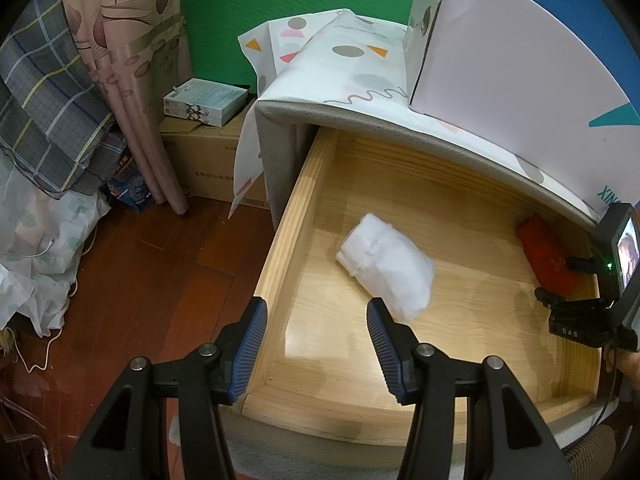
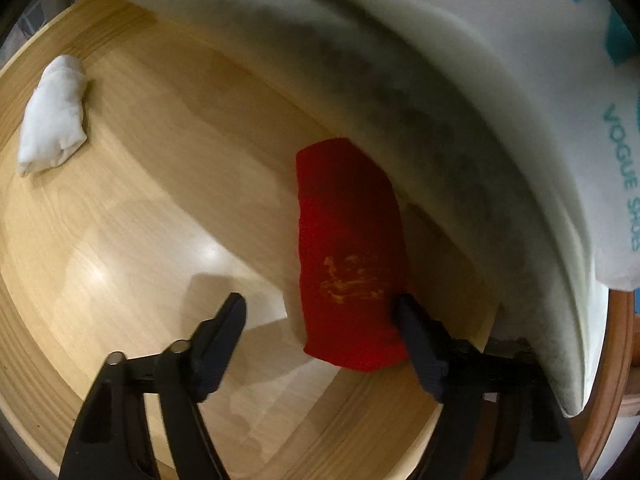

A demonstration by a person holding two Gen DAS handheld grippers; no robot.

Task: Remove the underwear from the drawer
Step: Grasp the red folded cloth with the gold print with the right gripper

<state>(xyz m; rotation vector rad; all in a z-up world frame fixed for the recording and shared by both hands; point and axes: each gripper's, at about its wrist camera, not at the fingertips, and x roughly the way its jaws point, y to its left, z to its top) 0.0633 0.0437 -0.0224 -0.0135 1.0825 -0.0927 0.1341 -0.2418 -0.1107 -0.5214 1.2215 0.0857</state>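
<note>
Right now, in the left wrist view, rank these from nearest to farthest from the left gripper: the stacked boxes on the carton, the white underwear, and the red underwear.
1. White underwear, in the drawer, just beyond the left gripper, by the tip of one of its fingers.
2. Red underwear, at the drawer's far right side.
3. Stacked boxes, on the carton outside the drawer, upper left.

I'm seeing pale wood drawer (image 1: 460,216); white folded underwear (image 1: 386,266); red folded underwear (image 2: 352,248), yellowish print; my left gripper (image 1: 316,344) showing blue ribbed pads.
</note>
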